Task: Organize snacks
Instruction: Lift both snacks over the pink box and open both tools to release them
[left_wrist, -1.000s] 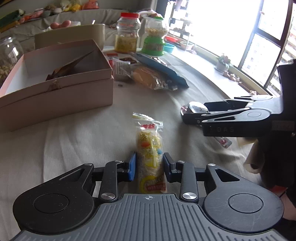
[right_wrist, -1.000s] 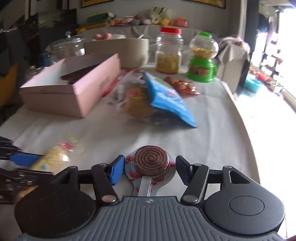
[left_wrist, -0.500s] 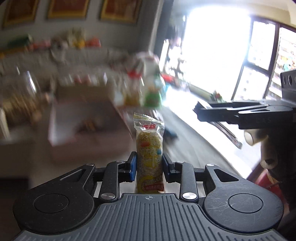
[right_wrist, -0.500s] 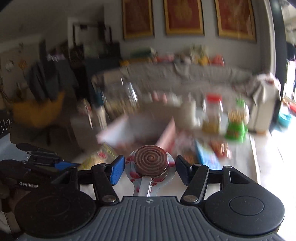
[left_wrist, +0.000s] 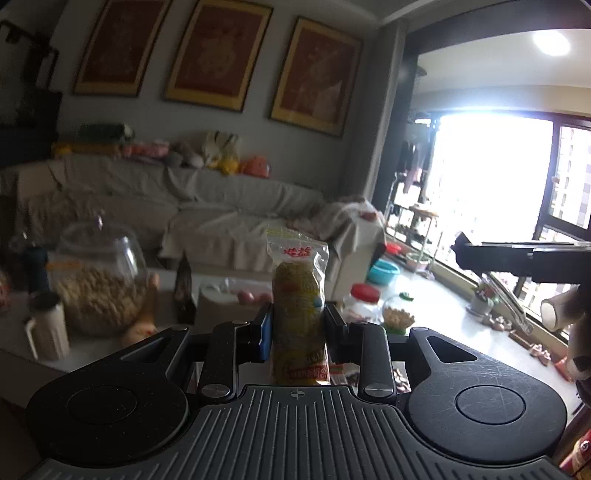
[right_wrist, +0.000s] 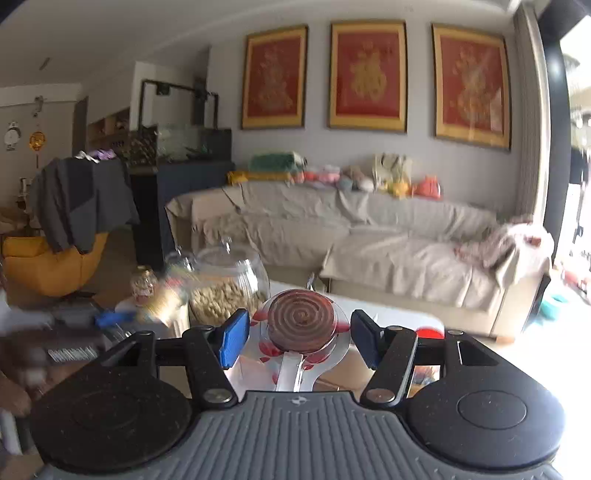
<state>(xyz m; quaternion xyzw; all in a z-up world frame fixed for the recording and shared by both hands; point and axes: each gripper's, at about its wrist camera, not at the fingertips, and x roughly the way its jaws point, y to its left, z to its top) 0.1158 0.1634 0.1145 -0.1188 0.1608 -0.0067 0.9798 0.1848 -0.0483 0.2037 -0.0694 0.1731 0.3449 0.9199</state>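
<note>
My left gripper (left_wrist: 298, 328) is shut on a yellow snack packet (left_wrist: 298, 314) with a clear top and red print, held upright in the air. My right gripper (right_wrist: 299, 338) holds a brown spiral lollipop (right_wrist: 301, 320) in a clear wrapper; its blue pads (right_wrist: 232, 341) stand a little off the candy's sides, and the stick runs back between them. The right gripper also shows as a dark bar at the right edge of the left wrist view (left_wrist: 517, 258). The left gripper appears blurred at the left of the right wrist view (right_wrist: 110, 317).
A glass jar of nuts (left_wrist: 99, 291) (right_wrist: 229, 291) stands on the table at left, beside a white mug (left_wrist: 48, 332). A red-lidded jar (left_wrist: 364, 295) and a green dispenser (left_wrist: 399, 314) sit behind the packet. A grey sofa (right_wrist: 369, 236) lies beyond.
Both grippers have lifted off the table and tilted up with their snacks. The view went from the tabletop and pink box to the sofa and wall.
</note>
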